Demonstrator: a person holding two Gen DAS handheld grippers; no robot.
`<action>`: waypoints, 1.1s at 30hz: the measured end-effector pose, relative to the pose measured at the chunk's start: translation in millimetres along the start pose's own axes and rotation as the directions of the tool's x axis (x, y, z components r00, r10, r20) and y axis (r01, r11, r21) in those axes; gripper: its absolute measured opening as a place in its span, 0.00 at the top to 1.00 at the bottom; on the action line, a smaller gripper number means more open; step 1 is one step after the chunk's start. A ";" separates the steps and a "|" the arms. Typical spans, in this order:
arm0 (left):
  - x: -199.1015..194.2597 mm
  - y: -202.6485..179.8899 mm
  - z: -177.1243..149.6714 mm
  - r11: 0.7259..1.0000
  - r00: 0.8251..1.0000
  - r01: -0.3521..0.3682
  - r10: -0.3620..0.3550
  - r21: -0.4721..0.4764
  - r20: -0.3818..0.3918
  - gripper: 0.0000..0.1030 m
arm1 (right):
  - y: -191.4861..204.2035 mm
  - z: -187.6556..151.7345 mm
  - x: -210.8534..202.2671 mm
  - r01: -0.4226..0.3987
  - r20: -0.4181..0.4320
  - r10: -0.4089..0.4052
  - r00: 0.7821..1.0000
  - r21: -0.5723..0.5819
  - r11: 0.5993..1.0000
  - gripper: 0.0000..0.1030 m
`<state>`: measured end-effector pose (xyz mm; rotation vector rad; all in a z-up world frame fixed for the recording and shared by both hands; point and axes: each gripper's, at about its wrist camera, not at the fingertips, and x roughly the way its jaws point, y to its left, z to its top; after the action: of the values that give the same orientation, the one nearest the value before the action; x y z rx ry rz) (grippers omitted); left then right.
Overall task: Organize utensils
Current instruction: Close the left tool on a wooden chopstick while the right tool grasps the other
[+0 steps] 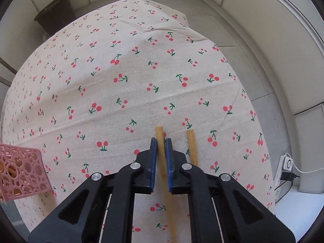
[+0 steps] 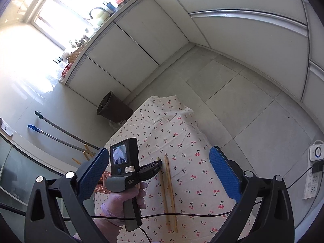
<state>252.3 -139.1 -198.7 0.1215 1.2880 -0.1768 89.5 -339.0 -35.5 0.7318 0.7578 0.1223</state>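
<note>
Two wooden chopsticks lie side by side on the cherry-print tablecloth [image 1: 141,70]. In the left wrist view my left gripper [image 1: 161,141] is low over the cloth with its blue pads on either side of the left chopstick [image 1: 160,135]; the jaws are nearly closed on it. The second chopstick [image 1: 192,145] lies free just to the right. A pink lattice utensil holder [image 1: 22,172] with wooden sticks inside stands at the left edge. In the right wrist view my right gripper [image 2: 160,174] is wide open, high above the table, looking down on the left gripper [image 2: 156,166] and both chopsticks [image 2: 170,184].
A dark waste bin [image 2: 113,107] stands on the floor past the table's far end. Two long-handled tools [image 2: 60,135] lean at the left. A white power strip [image 2: 313,172] with a plugged cable lies on the floor at the right. White cabinets line the walls.
</note>
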 end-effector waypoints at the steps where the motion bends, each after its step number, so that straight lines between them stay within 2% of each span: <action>1: -2.0 1.9 -4.2 1.000 1.000 0.004 -0.004 0.002 0.001 0.93 | 0.4 -0.3 3.3 0.009 -0.009 -0.009 1.000 -0.002 1.000 0.06; 6: -14.0 16.4 -41.0 0.999 0.999 0.039 -0.040 0.026 0.014 0.93 | 3.5 -1.9 23.3 0.016 -0.062 -0.016 0.998 0.000 1.000 0.06; 14: -38.8 57.6 -103.6 1.000 0.998 0.018 -0.019 0.017 0.055 0.93 | 20.6 -14.2 90.5 0.086 -0.189 -0.093 0.978 -0.043 0.995 0.06; 18: -59.1 84.7 -132.6 1.000 0.997 0.004 -0.004 0.002 0.074 0.93 | 23.3 -26.8 136.4 0.184 -0.236 -0.199 0.951 -0.082 0.979 0.06; 23: -95.9 118.3 -164.7 0.999 0.991 -0.021 0.024 -0.025 0.135 0.93 | 23.1 -47.7 180.9 0.300 -0.239 -0.326 0.915 -0.136 0.944 0.08; 26: -121.6 129.0 -173.5 0.997 0.982 0.021 -0.007 -0.070 0.189 0.93 | 28.8 -57.9 204.5 0.349 -0.231 -0.390 0.891 -0.202 0.915 0.10; 29: -142.3 139.5 -188.3 0.993 0.972 0.062 -0.037 -0.103 0.233 0.93 | 34.7 -64.0 222.1 0.366 -0.201 -0.418 0.886 -0.253 0.896 0.12; 31: -150.4 144.9 -197.2 0.990 0.967 0.073 -0.042 -0.117 0.251 0.93 | 38.0 -67.3 232.4 0.388 -0.189 -0.451 0.872 -0.294 0.873 0.16; 33: -155.8 146.6 -199.5 0.990 0.963 0.079 -0.044 -0.121 0.267 0.93 | 38.6 -70.6 243.3 0.411 -0.186 -0.488 0.853 -0.336 0.848 0.25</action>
<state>51.5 52.0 -105.2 -0.0531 1.0339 -0.1557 226.4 -184.7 -187.4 0.2446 1.1283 -0.1054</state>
